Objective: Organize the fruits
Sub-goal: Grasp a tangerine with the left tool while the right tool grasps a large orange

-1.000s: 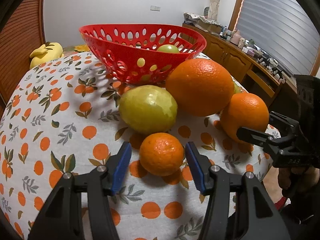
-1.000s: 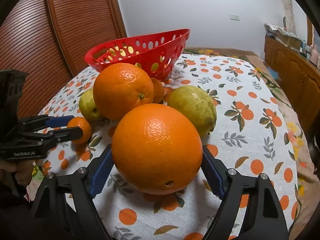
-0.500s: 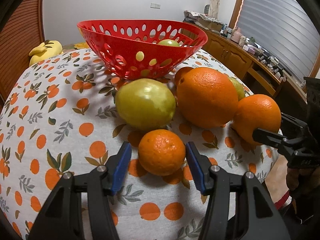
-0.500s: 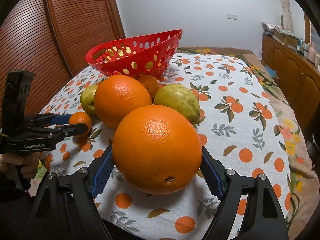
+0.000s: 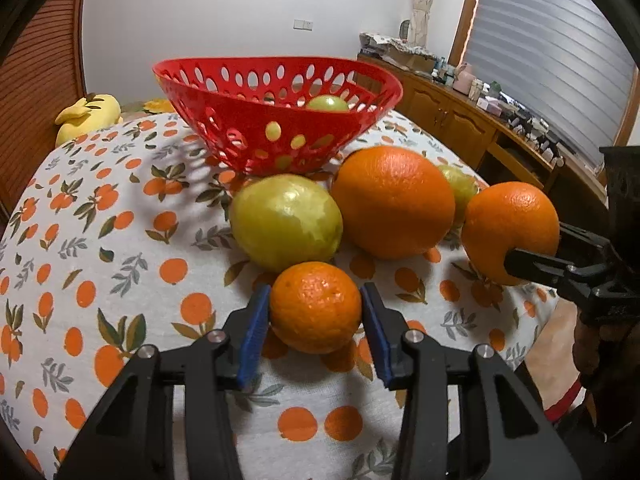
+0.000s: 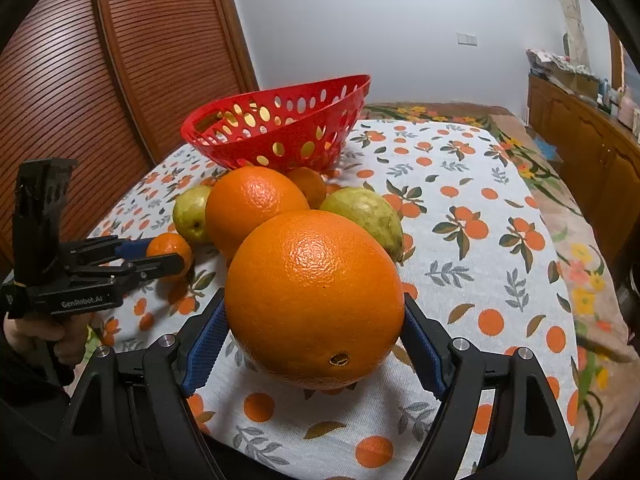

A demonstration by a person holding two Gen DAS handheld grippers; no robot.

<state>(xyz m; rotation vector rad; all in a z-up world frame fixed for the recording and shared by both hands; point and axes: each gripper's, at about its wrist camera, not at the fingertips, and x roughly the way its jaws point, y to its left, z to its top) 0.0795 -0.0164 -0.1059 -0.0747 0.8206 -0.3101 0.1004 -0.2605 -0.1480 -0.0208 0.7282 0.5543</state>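
We judge the task barely begun: the red perforated plastic basket (image 5: pixel 276 120), standing well beyond both sets of jaws on the table (image 5: pixel 80 240) with its orange-print cloth, shows only one round green fruit (image 5: pixel 327 103) inside it, while the rest of the fruit lies outside on the cloth. Our left gripper (image 5: pixel 316 312) has just been closing, and its blue pads now sit against both sides of the small orange mandarin (image 5: pixel 316 306), which fills the gap between the jaws and looks to rest on the cloth. Our right gripper (image 6: pixel 316 336) stands wide, with the large round orange (image 6: pixel 316 296) squarely between the jaws and the pads touching its flanks, so we take it as gripped. Just past the left jaws sit a yellow-green guava-like fruit (image 5: pixel 286 224) and a second big orange (image 5: pixel 394 202); a smaller green fruit (image 5: pixel 460 188) peeks out behind that orange. Beyond the right jaws a further small orange fruit (image 6: pixel 308 186) sits near the basket's foot. What is left, as we see it, is carrying both gripped fruits to the basket, then the other four.
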